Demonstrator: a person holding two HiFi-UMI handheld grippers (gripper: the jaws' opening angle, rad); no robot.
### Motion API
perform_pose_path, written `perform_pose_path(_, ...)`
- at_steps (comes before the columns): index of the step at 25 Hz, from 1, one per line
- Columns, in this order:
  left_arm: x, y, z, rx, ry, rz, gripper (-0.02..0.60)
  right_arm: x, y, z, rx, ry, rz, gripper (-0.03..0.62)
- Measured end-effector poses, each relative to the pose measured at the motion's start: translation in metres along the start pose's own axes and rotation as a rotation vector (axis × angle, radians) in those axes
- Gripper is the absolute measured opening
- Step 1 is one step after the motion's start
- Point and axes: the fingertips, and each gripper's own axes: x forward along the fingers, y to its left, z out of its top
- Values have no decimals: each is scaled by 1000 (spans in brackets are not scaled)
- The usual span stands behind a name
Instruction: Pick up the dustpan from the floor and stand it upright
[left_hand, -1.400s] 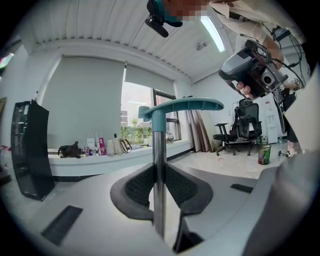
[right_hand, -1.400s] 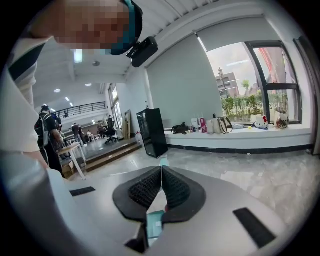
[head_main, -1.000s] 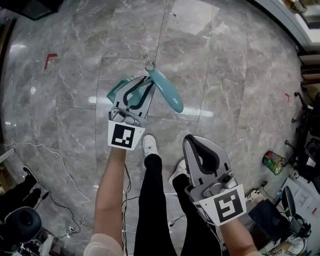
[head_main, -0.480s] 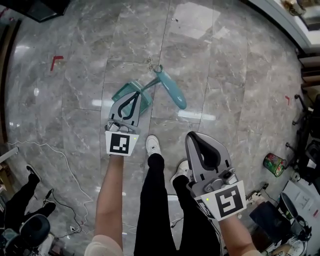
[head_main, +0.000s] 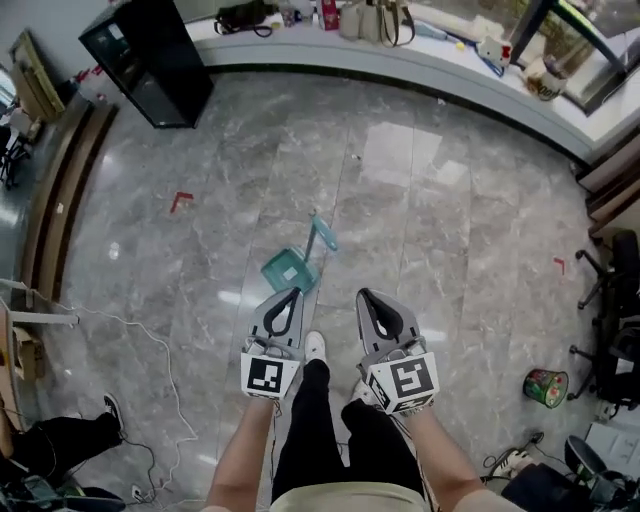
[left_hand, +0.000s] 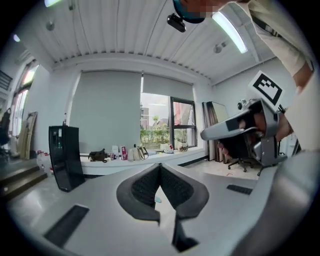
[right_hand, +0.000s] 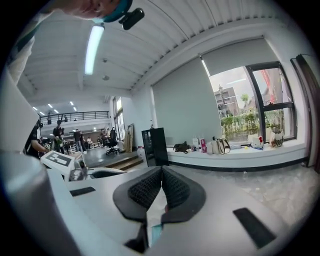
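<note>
Left tongs (head_main: 291, 294) and right tongs (head_main: 362, 295) both clenched empty, teal dustpan (head_main: 290, 270) on floor (head_main: 450, 250) just ahead, untouched; likely checking its stance, otherwise opening to grasp the handle.

My head camera looks steeply down from high above the floor (head_main: 450, 250). My left gripper (head_main: 291, 293) and right gripper (head_main: 364, 296) sit close beneath it. Each gripper camera rides just behind its own closed jaws and faces level across the room. All three views share the black cabinet (head_main: 150, 60) and the long ledge (head_main: 420, 60). The left gripper view also catches the right gripper at its right edge.
</note>
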Motion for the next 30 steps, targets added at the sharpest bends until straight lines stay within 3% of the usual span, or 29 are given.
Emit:
perform_pose_path(5,-88,-84,95,17,141,-4,10,-106,36,60,-6,-47,24,18)
perform_pose_path(12,-162,-141,178,16,95,74,11,-206,61,109,-67,-126,15,18)
perform_pose_path(18,-182,-168,204,41,57,4,11,-257,66,114,-90,-129,-53,18)
perform_pose_path(23,-210,-150,202,2,56,-16,9,-263,91,106,-89,-93,-117,18)
perform_pose_path(30,-236,-128,216,37,14,-15,10,-268,122,107,-86,-116,-173,18)
